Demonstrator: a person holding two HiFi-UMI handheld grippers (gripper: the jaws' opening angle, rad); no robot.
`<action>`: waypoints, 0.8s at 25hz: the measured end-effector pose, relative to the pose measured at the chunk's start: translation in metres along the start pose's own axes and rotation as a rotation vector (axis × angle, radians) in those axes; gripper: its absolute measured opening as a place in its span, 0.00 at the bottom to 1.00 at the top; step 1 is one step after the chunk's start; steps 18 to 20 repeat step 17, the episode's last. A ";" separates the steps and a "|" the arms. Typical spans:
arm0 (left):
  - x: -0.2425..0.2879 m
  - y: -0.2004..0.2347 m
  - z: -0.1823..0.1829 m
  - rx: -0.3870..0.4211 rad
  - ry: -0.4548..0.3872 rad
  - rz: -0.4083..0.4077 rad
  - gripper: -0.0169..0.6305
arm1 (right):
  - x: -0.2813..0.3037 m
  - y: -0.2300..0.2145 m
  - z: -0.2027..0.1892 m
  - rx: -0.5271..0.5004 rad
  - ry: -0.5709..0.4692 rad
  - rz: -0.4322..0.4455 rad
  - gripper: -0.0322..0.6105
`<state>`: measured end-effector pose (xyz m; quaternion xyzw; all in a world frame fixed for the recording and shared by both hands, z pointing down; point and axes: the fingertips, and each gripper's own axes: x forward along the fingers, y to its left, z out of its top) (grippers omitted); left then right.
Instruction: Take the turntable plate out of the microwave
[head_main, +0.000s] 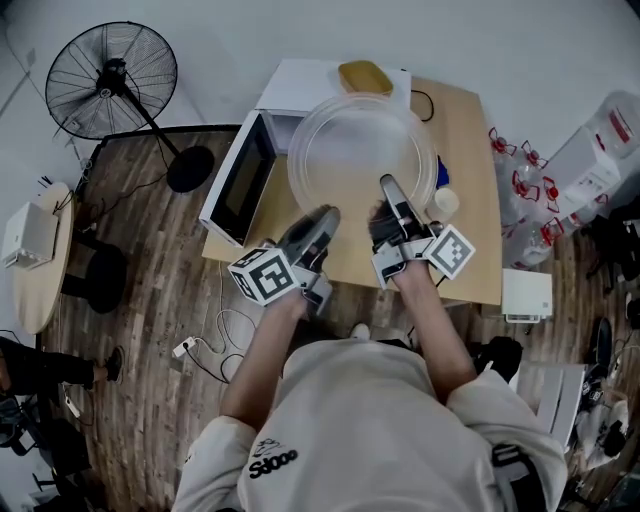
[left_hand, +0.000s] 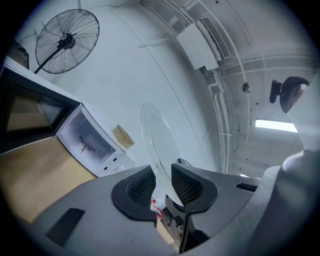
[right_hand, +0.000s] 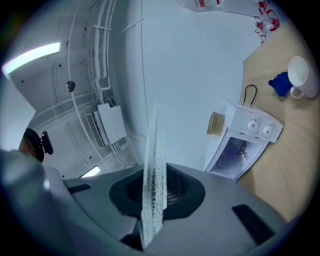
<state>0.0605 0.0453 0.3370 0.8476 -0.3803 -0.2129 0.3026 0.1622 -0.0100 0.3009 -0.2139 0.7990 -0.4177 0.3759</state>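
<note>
Table (head_main: 470, 170): wooden top under everything; bare stretch at 3 o'clock of the plate, probably the safest set-down spot.
Microwave (head_main: 300, 90): at 10 o'clock of the plate, door (head_main: 240, 185) swung open toward 8 o'clock, cavity empty apart from its drive hub.
Turntable plate (head_main: 360, 160): clear glass, already out of the microwave, held in the air above the table by its near rim only.
Left gripper (head_main: 322, 222): clamped on the rim at 7 o'clock, jaws standing fairly wide around the lip.
Right gripper (head_main: 392, 190): clenched tight on the rim at 5 o'clock, glass edge pinched between the pads.
Mug (head_main: 443, 203): white, on the table at 4 o'clock of the plate, a blue thing (right_hand: 280, 84) just beside it.
Biggest risk: a slip and a shatter. Both grips on the same near side, far half unsupported, smooth glass on small pads.
Lesser risk: a knock against the open door or the mug on the way down, if lowered without clearing them.
Smallest risk: strain on the glass from uneven twisting of the two hands.
Hard to make out: far rim faint against the microwave's white top; table beneath seen only through glass; height above the table impossible to judge.
Cut off: what the blue thing is; table edge at 6 o'clock, behind the person's arms.
</note>
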 end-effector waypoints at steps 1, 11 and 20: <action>0.000 0.001 0.000 -0.001 0.003 0.002 0.19 | 0.000 -0.001 -0.001 0.003 0.001 -0.002 0.09; -0.003 0.008 0.000 -0.047 0.005 0.006 0.18 | 0.002 -0.009 -0.006 0.025 0.002 -0.014 0.09; 0.001 0.013 0.001 -0.045 0.016 0.009 0.18 | 0.005 -0.017 -0.005 0.035 0.004 -0.019 0.09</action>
